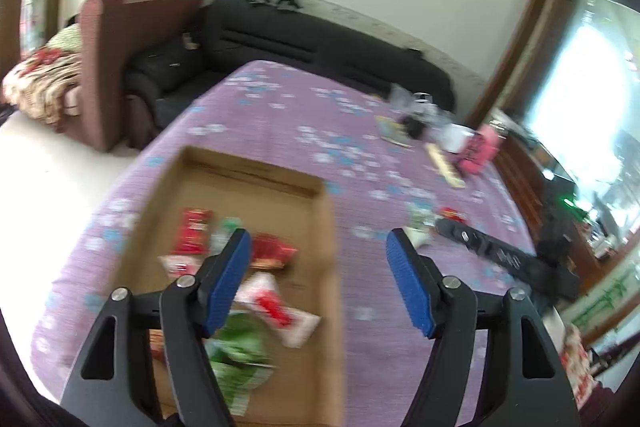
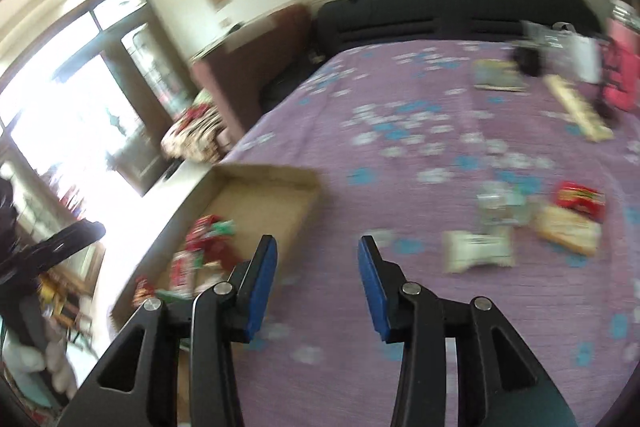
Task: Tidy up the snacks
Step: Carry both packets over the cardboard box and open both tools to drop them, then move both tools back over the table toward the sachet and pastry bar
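A shallow cardboard box (image 1: 320,267) lies on the purple flowered cloth and holds several snack packets: red ones (image 1: 192,231), a white-and-red one (image 1: 276,311) and a green one (image 1: 240,351). My left gripper (image 1: 318,259) hovers over the box's right wall, jaws open and empty. In the right wrist view the same box (image 2: 276,179) sits at the left. My right gripper (image 2: 316,255) is open above the cloth with nothing between its pads. Loose snacks lie to its right: a white packet (image 2: 476,251), a tan one (image 2: 568,229), a red one (image 2: 580,199) and a clear one (image 2: 500,207).
The other gripper's black arm (image 1: 500,255) reaches in from the right. At the table's far end stand a pink item (image 1: 480,151), a white cup (image 1: 456,137), a wooden strip (image 1: 444,167) and a booklet (image 1: 392,131). Behind are a black sofa (image 1: 300,35) and a brown armchair (image 1: 112,67).
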Tool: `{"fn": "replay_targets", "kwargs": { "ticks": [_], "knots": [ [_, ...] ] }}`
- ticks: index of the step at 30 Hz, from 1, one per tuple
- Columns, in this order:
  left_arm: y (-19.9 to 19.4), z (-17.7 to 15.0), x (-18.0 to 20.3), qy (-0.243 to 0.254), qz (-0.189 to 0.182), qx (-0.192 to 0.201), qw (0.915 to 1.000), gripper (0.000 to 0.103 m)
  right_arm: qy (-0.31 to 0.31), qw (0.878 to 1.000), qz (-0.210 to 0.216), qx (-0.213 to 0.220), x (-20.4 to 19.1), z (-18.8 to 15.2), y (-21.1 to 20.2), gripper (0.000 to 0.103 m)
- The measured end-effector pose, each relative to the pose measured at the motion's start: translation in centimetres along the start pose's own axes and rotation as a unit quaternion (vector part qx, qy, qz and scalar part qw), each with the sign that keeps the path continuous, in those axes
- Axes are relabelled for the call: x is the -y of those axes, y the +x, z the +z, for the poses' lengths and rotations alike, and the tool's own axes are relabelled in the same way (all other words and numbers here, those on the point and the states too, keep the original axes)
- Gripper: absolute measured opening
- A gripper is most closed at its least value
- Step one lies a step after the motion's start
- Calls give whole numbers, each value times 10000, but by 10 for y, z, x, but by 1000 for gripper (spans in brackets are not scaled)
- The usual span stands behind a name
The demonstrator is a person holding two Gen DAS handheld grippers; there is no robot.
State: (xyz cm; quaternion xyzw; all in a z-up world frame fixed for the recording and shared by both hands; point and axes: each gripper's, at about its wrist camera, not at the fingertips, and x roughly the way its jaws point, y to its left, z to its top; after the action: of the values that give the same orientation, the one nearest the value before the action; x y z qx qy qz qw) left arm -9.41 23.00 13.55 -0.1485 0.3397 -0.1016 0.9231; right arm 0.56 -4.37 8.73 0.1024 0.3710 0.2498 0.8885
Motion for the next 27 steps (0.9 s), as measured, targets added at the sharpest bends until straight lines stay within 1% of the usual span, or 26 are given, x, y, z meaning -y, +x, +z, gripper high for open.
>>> {"fn": "replay_targets", "kwargs": {
  "ticks": [3, 5, 7, 10, 12, 14, 15, 17, 18, 20, 21, 22, 23, 25, 26, 27],
  "knots": [
    [10, -9, 28, 115, -279, -24, 9995, 74, 453, 9983, -313, 165, 54, 5, -23, 42],
    [22, -17, 44, 107, -530, -136, 9984, 74, 679, 9960, -531, 238, 86, 8, -33, 42],
    [34, -23, 55, 154, -617, -295, 9975, 74, 798, 9939, -717, 246, 110, 11, -37, 42],
    [46, -28, 63, 211, -619, -472, 9967, 74, 802, 9922, -939, 162, 140, 14, -33, 42],
    [48, -30, 65, 181, -603, -509, 9967, 74, 834, 9925, -893, 71, 152, 19, -24, 42],
    [49, -32, 66, 149, -594, -528, 9967, 74, 966, 9931, -669, -65, 163, 24, -11, 42],
    [50, -32, 66, 143, -576, -534, 9968, 74, 996, 9931, -602, -134, 168, 24, -5, 42],
    [49, -33, 65, 135, -564, -545, 9968, 74, 1068, 9918, -635, -285, 171, 24, 13, 42],
    [49, -33, 65, 138, -558, -551, 9968, 74, 1129, 9915, -536, -364, 172, 22, 19, 43],
    [49, -34, 65, 152, -548, -556, 9968, 74, 1228, 9913, -153, -449, 169, 17, 20, 43],
    [49, -34, 64, 149, -557, -562, 9968, 74, 1335, 9886, 270, -635, 166, 13, 20, 43],
    [49, -33, 64, 129, -583, -551, 9967, 74, 1396, 9857, 569, -753, 162, 10, 19, 43],
    [49, -34, 65, 98, -599, -516, 9968, 74, 1359, 9847, 736, -810, 155, 8, 16, 43],
    [43, -36, 64, 47, -608, -451, 9971, 74, 1068, 9910, 475, -654, 145, 9, 10, 44],
    [39, -38, 63, 34, -604, -425, 9973, 74, 783, 9954, 121, -537, 135, 11, 10, 50],
    [33, -40, 63, 16, -587, -397, 9975, 74, 603, 9971, -236, -408, 130, 12, 10, 51]
  ]
}}
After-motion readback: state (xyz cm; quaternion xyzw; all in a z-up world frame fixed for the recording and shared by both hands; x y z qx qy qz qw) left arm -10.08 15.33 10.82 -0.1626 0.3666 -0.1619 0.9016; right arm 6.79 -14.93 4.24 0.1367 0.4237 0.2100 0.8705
